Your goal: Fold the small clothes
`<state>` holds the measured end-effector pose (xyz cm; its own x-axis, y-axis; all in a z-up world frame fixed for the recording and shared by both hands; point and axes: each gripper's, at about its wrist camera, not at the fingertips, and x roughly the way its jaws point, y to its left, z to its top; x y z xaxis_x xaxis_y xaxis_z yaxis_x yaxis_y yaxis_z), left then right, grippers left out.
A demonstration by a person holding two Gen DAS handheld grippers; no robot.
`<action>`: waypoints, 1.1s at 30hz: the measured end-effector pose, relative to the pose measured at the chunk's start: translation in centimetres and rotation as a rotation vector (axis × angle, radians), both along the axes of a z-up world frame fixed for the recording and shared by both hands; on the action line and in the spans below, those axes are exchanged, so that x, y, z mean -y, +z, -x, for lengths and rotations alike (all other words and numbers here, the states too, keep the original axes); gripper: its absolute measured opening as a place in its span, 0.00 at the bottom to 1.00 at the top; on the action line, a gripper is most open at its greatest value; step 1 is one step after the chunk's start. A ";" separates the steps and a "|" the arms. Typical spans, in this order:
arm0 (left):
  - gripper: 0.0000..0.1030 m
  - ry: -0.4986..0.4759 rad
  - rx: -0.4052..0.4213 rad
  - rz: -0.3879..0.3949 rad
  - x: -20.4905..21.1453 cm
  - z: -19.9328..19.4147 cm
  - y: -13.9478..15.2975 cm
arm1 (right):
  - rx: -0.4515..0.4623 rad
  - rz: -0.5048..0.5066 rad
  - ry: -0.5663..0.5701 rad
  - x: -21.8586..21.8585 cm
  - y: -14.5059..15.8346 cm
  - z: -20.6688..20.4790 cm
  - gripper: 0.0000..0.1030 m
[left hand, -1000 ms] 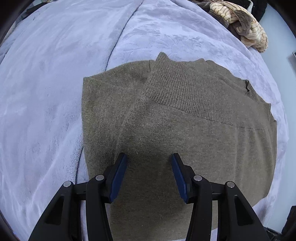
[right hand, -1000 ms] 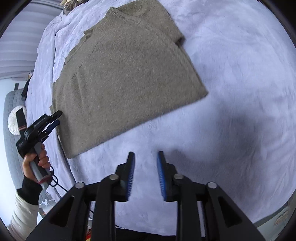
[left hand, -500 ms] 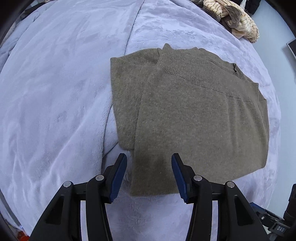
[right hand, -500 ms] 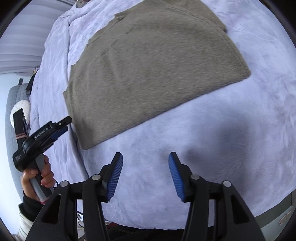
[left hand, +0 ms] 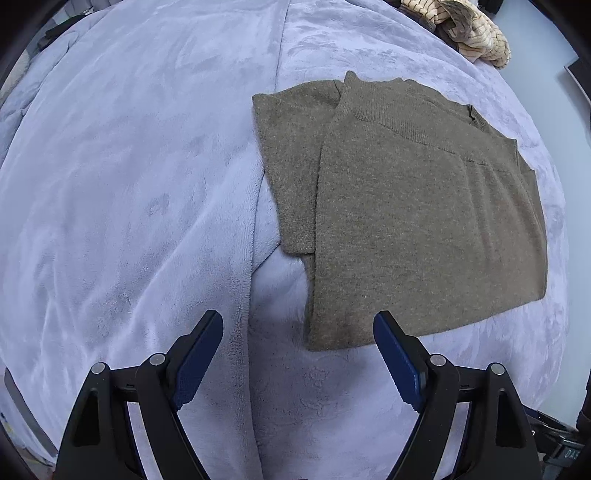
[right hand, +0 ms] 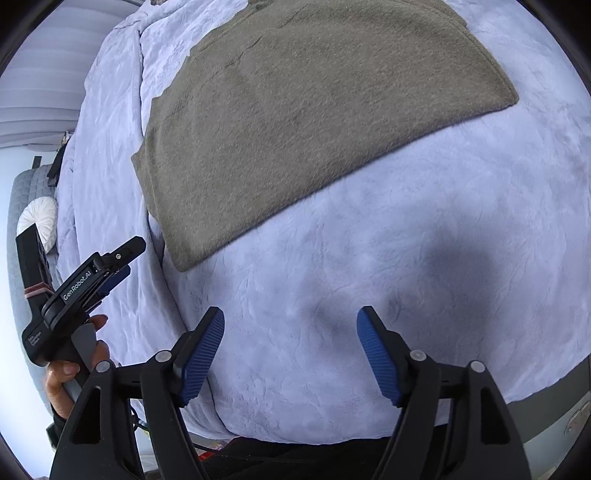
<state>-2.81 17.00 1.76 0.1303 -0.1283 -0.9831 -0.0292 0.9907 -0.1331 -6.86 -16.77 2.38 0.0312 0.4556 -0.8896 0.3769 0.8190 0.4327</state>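
An olive-brown knit sweater [left hand: 406,206] lies folded flat on a lavender fleece blanket [left hand: 129,184], its ribbed hem facing away. It also shows in the right wrist view [right hand: 314,122]. My left gripper [left hand: 298,325] is open and empty, hovering just off the sweater's near corner. My right gripper [right hand: 290,321] is open and empty above bare blanket [right hand: 406,258], short of the sweater's edge. The left gripper also shows in the right wrist view [right hand: 122,260], held in a hand at the bed's side.
A tan striped garment [left hand: 469,29] lies heaped at the far right of the bed. A round white cushion [right hand: 38,218] sits on a grey seat beyond the bed's edge. The blanket's edge drops off near the right gripper.
Both grippers have pulled back from the sweater and opened wider. The left gripper was over the sweater a second ago and is now off its near corner.
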 end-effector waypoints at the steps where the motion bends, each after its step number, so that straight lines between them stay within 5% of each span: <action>1: 0.92 0.002 -0.003 0.003 -0.2 0.1 -0.2 | -0.003 -0.002 0.000 -0.4 0.0 0.1 0.76; 2: 1.00 0.005 -0.004 0.004 -0.3 0.3 -0.3 | -0.005 -0.004 0.001 -0.6 -0.1 0.1 0.76; 10: 1.00 0.036 -0.033 0.003 -1.9 1.2 -1.1 | -0.021 -0.025 0.035 -2.2 -1.3 -1.7 0.81; 18: 1.00 0.096 -0.153 0.118 -4.0 1.9 -4.5 | -0.041 -0.088 0.024 -3.0 -3.0 -3.7 0.81; 33: 1.00 0.201 -0.042 0.355 -6.1 -0.9 -4.6 | 0.025 -0.490 -0.251 -3.4 -10.5 -6.1 0.81</action>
<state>-1.89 23.13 -2.81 0.1484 -0.4366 -0.8873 -0.2300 0.8574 -0.4603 -0.80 -13.33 -8.07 0.2107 0.7921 -0.5728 0.5197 0.4056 0.7520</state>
